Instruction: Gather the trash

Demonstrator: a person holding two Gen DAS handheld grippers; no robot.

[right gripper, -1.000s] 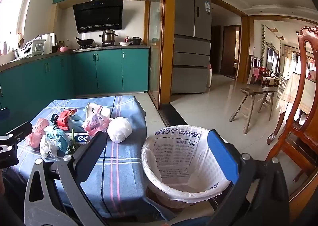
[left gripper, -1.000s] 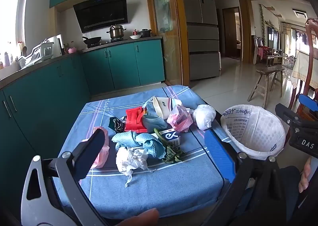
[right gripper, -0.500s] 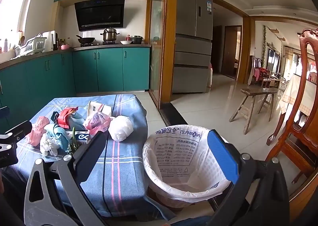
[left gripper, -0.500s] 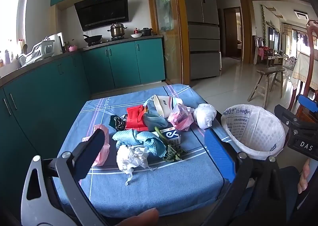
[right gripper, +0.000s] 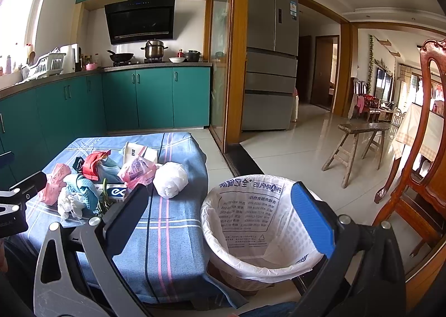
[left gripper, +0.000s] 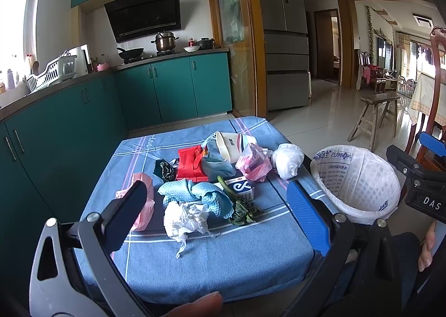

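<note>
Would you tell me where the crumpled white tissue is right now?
The crumpled white tissue lies at the near edge of the trash pile on the blue tablecloth, just in front of the teal cloth, between the left gripper fingers in its view.

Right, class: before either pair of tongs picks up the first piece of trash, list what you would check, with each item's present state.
1. Left tongs open and empty: ok.
2. Right tongs open and empty: ok.
3. White lined waste basket upright with its mouth open, beside the blue checked tablecloth: ok.
4. Basket has room: ok, no trash shows inside.
5. Nearest piece, the crumpled white tissue, lies free at the front of the pile: ok.
6. White tied plastic bag nearest the basket is unobstructed: ok.
</note>
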